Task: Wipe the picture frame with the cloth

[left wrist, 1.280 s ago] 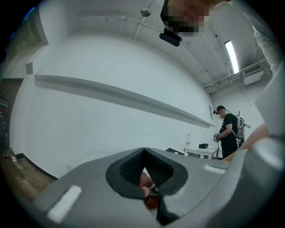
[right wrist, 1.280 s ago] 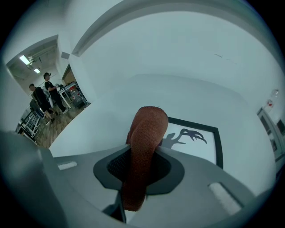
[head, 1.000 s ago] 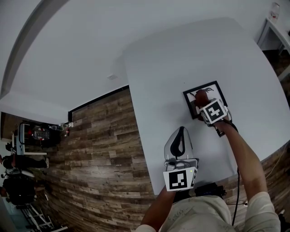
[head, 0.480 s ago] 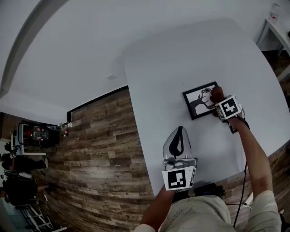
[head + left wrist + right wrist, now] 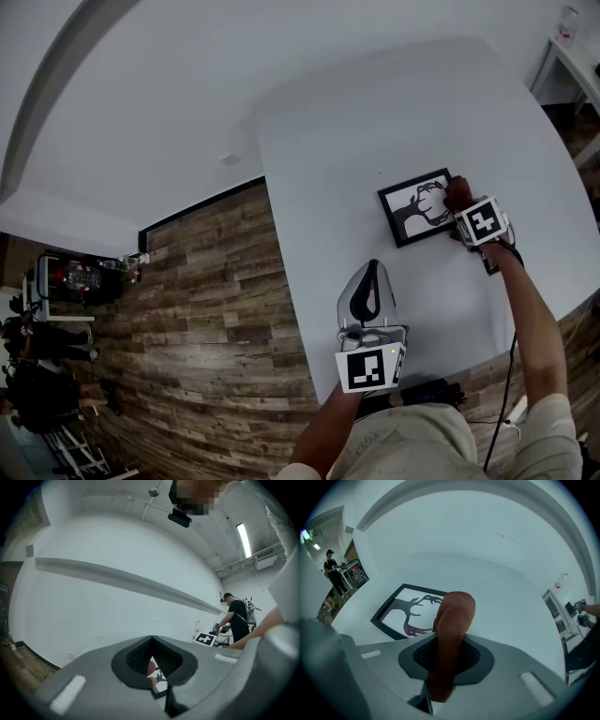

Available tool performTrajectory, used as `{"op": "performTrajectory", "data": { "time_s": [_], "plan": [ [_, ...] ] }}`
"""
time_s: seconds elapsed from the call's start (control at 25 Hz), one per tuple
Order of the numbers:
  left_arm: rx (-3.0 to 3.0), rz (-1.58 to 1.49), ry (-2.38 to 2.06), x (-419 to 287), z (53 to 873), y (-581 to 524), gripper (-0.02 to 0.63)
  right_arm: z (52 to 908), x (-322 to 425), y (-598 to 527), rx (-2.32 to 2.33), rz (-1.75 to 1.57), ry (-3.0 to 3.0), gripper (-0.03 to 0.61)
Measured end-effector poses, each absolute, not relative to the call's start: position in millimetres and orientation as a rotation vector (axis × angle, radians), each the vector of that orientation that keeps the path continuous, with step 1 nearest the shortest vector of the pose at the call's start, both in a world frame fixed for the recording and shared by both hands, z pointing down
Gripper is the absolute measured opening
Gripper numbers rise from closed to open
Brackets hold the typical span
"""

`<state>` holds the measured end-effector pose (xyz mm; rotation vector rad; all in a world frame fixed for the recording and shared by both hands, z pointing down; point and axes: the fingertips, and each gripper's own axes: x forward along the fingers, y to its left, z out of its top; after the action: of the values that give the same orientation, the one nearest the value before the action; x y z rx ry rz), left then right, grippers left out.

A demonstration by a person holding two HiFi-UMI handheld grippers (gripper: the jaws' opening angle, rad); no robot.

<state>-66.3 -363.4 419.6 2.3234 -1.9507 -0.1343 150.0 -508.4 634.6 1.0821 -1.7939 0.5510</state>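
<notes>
Cloth (image 5: 452, 634) of rust-brown knit, rolled into a thick stub, is pinched between the jaws of the right claw (image 5: 445, 670), and its rounded end sticks out well past them. In the head view the cloth (image 5: 457, 194) sits at the right-hand edge of the picture frame (image 5: 419, 207), close to the frame's far corner. No view makes it plain whether cloth and frame actually touch.

The picture frame (image 5: 410, 611) lies flat on the white worktop (image 5: 375, 141), turned at a slant to the person. It has a narrow black border round a white sheet with a dark antler-like silhouette. Most of the sheet shows bare to the left of the cloth.

The right claw (image 5: 464, 208) reaches in from the frame's right side on an outstretched forearm, and its marker cube faces up.

The left claw (image 5: 373, 279) is well apart from the frame, nearer the person and close to the worktop's near edge. It points away from the body. In the left gripper view the left claw (image 5: 152, 667) has its jaws drawn together with nothing between them. The frame and the cloth show small and far off through the gap behind the tips.

Dark wooden floor (image 5: 216, 309) runs along the worktop's left side. A person (image 5: 236, 616) in dark clothes stands bent over another table in the background.
</notes>
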Motion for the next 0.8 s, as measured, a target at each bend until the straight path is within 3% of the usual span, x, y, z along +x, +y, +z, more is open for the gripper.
{"op": "performTrajectory", "data": {
  "time_s": [0.36, 0.8],
  "plan": [
    [2.332, -0.072, -1.952, -67.3, 419.7, -360.4, 0.000, 609.5, 146.6, -506.4, 1.174, 0.579, -1.900, 0.098],
    [2.300, -0.117, -1.986, -75.2, 400.6, -366.2, 0.000, 483.5, 122.3, -485.8, 1.447, 0.346, -2.346, 0.098]
  ]
}}
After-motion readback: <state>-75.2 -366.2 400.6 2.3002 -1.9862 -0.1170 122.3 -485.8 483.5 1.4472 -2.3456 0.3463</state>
